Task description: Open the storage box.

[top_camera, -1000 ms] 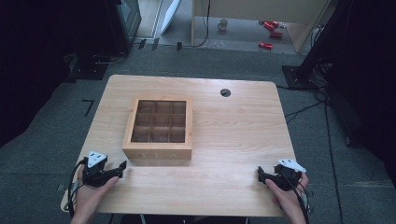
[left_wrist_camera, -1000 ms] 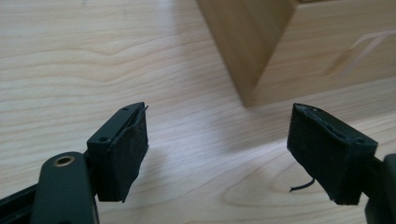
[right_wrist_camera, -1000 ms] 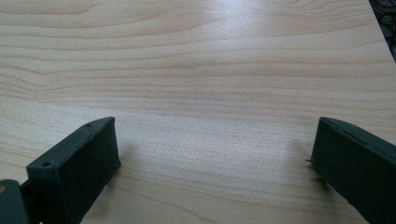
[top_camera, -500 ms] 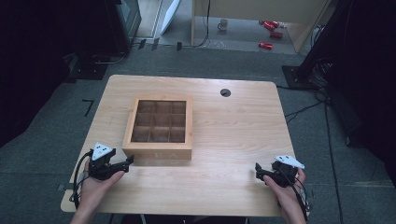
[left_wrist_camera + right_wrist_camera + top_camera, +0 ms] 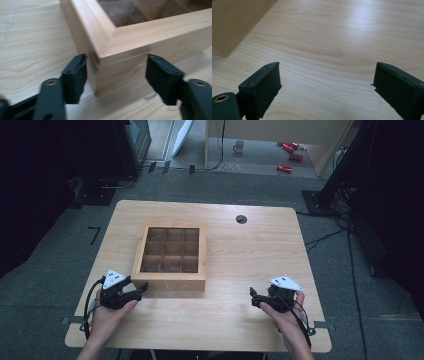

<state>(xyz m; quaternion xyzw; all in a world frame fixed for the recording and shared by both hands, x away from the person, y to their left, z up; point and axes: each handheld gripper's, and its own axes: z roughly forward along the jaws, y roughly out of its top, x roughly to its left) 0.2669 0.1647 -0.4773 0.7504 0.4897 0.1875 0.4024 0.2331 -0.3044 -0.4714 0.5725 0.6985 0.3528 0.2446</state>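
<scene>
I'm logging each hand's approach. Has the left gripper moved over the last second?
Yes. The left gripper has moved right, toward the wooden box; its open jaws now straddle the box's near-left corner.

black grippers [image 5: 142, 290], grey plates, trailing cables

Faint engraved letters were seen on the front wall of the wooden box [image 5: 170, 282], just right of the left gripper [image 5: 142, 289] in the high view. They were too small to be read for certain. No other text, label or number was made out.
</scene>
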